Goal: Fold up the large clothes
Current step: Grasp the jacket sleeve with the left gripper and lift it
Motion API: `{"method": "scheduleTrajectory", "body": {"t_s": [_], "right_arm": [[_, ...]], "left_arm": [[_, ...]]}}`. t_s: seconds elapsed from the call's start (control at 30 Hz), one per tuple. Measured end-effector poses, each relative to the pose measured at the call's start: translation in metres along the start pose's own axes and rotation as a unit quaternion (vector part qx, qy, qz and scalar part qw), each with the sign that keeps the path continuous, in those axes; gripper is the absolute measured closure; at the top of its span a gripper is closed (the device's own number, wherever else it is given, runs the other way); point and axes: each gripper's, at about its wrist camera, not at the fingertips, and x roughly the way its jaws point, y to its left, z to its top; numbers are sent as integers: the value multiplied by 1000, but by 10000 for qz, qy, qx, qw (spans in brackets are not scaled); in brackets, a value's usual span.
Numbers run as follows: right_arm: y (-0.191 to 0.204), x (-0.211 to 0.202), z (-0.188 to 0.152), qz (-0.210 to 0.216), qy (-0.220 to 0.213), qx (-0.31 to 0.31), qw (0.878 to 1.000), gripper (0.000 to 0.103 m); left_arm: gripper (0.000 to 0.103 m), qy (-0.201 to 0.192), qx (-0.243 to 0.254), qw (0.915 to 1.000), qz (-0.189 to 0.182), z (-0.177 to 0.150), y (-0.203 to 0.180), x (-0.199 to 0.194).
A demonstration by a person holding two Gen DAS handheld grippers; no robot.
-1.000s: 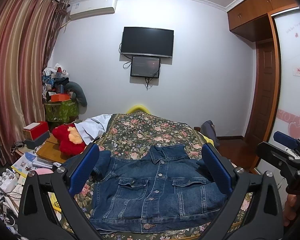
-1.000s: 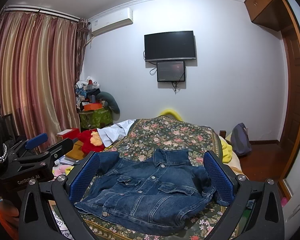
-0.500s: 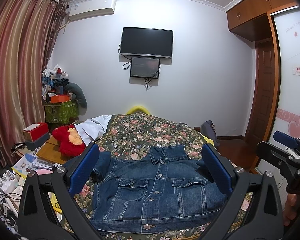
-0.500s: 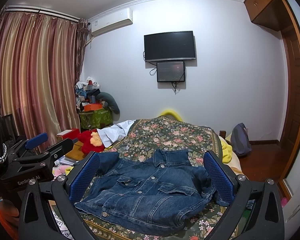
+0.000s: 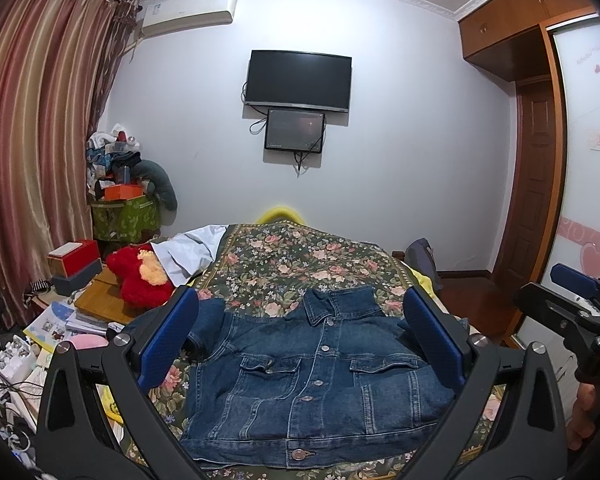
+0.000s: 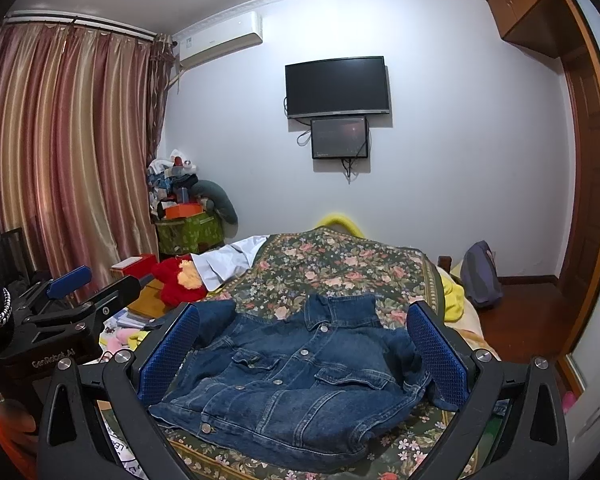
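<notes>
Both my grippers, left (image 5: pixel 300 344) and right (image 6: pixel 303 354), gape empty; the heavy, stiff blue denim jacket (image 5: pixel 312 376) wants gripping at its shoulder seams.

White lettering "GenRobot.AI" runs along the black body of the left gripper (image 6: pixel 70 284); other print in the room stays illegible.

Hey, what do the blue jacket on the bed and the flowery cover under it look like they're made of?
The jacket looks like denim: mid-blue, faded along seams, contrast stitching, shiny metal buttons, matte finish. The floral cover looks like a woven or printed fabric bedspread, dark green with pink roses and a patterned border; whether cotton or synthetic cannot be told.
</notes>
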Motion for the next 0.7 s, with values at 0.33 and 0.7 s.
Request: {"method": "scheduleTrajectory", "body": {"t_s": [0.33,0.7], "right_arm": [[-3,54,4,19,386,-33,9992,0],[-21,168,7,269,1122,219,9931,0]], "left_arm": [[0,426,-286,9972,535,-4,39,54],[0,1082,-609,9846,1228,-13,127,147]]}}
